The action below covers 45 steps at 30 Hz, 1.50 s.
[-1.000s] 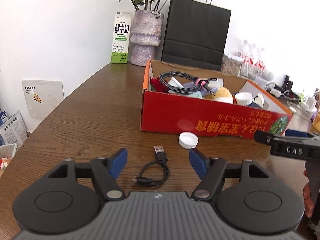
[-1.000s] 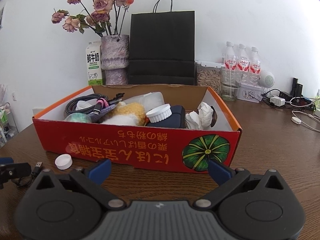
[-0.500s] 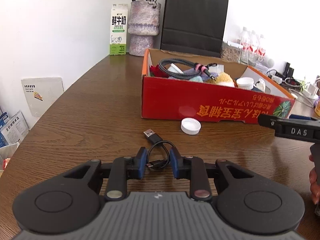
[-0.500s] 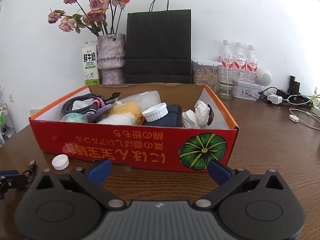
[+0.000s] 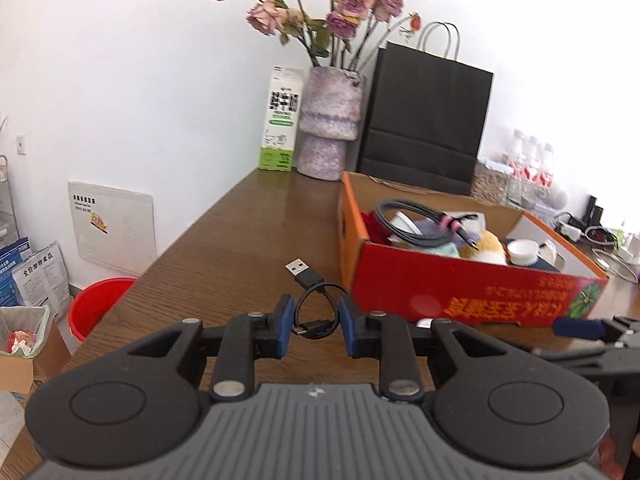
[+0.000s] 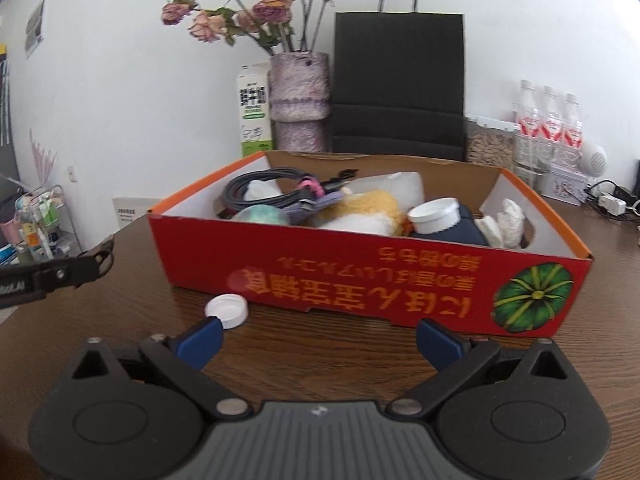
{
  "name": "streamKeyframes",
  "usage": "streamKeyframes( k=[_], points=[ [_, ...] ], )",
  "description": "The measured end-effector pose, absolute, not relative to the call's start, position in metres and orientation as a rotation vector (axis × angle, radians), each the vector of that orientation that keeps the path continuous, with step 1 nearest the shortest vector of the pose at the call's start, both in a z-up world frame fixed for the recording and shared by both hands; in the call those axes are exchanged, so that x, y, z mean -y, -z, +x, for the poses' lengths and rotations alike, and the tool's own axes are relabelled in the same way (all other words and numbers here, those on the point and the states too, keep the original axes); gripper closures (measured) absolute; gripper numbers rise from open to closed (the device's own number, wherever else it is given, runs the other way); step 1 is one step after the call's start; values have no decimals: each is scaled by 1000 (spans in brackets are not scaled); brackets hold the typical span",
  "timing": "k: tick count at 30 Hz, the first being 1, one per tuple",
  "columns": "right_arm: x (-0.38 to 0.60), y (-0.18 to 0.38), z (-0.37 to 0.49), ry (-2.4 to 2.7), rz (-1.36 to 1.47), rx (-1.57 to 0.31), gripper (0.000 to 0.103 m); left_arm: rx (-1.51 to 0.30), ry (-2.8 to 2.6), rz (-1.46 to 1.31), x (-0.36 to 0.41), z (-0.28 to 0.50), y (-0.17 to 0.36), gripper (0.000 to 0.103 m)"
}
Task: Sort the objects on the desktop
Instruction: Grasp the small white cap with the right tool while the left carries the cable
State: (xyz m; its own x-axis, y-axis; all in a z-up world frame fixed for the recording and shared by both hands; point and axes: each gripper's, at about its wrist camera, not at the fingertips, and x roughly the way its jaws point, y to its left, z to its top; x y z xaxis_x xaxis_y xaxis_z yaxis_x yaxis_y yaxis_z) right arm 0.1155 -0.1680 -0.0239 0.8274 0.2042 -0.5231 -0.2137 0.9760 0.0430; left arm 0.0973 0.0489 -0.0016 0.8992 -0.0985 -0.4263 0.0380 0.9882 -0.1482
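My left gripper (image 5: 314, 326) is shut on a short black USB cable (image 5: 310, 300) and holds it lifted above the brown table (image 5: 224, 256); the USB plug sticks out ahead. The red cardboard box (image 5: 460, 292) with several items inside stands to the right of it. In the right wrist view my right gripper (image 6: 318, 338) is open and empty, low over the table in front of the box (image 6: 360, 276). A white bottle cap (image 6: 227, 310) lies on the table just ahead of its left fingertip. The left gripper shows at the left edge (image 6: 52, 276).
A milk carton (image 5: 282, 120), a vase of dried roses (image 5: 330, 128) and a black paper bag (image 5: 426, 116) stand at the back. Water bottles (image 6: 550, 128) and chargers are at the back right. A red bucket (image 5: 96, 304) sits on the floor beyond the table's left edge.
My left gripper closed on the USB cable and lifted it off the table. My right gripper moved forward and left, so the white cap is now near its left fingertip.
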Motion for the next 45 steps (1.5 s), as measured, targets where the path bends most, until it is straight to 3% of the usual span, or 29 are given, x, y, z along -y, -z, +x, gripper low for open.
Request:
streamKeyframes(
  k=[8,10,15,17,18,19,37,45],
  points=[
    [118,28,134,-254,-49,-629,23,-412,86,-173,-65,104,9,77],
    [114,30,139,-251,-41,-648,35,-421,102,-174,-64,106,10,77],
    [105,31,145,-240,-50,-652,38,-425,114,-191,-66,105,12,77],
    [101,30,143,-252,-63,-647,51,-436,115,-208,-69,107,13,77],
    [100,30,142,-265,-68,-641,66,-440,117,-215,-70,107,13,77],
    [99,29,140,-276,-70,-636,76,-443,118,-219,-70,107,14,77],
    [142,8,95,-336,25,-452,76,-421,80,-192,-67,101,12,77],
    [191,-16,87,-261,69,-326,76,-289,115,-177,-46,85,-29,77]
  ],
)
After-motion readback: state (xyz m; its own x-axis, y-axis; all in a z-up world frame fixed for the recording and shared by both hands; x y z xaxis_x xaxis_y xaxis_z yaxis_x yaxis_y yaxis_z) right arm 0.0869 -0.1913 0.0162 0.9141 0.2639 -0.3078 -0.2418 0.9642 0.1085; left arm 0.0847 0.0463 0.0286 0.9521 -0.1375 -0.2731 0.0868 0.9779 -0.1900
